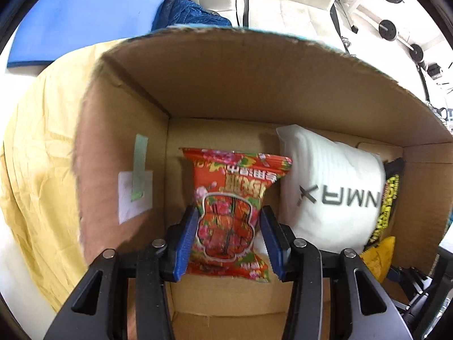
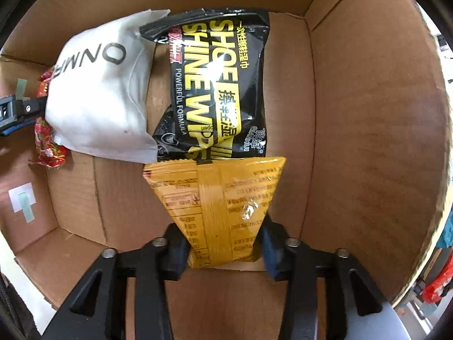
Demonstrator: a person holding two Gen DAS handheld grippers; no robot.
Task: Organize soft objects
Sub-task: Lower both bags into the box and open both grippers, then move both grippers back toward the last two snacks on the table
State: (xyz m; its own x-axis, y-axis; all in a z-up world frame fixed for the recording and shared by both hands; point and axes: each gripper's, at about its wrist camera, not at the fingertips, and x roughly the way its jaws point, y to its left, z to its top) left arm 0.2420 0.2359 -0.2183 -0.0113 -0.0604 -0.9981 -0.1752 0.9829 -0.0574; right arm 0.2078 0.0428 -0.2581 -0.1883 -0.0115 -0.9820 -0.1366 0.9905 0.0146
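Looking down into a brown cardboard box (image 1: 254,85) with corrugated walls and a ragged top rim, I see my left gripper (image 1: 229,240) clamped on a crinkly red foil packet (image 1: 232,206) printed with flowers, its blue ridged pads pinching the packet's waist so the film puckers between them. That packet stands near the box's left wall, where a white paper label (image 1: 134,195) is stuck on with a strip of green tape. Just to its right lies a plump white pouch (image 1: 331,192) with grey lettering, soft and pillow-like, and past it a glossy black-and-yellow shoe-wipe pack (image 2: 218,85), flat and shiny, pressed against the pouch's edge. My right gripper (image 2: 223,243) has a smooth yellow sachet (image 2: 223,201) between its dark pads; the sachet flares wide at its far end, where it overlaps the wipe pack's lower edge, and narrows towards the jaws, but I cannot tell whether the pads press on it. Bare cardboard floor lies open to the left of the sachet and along the box's right wall. Outside the box I make out a rumpled yellow cloth (image 1: 42,170), a blue mat (image 1: 85,19) and a dark blue knit (image 1: 187,11).
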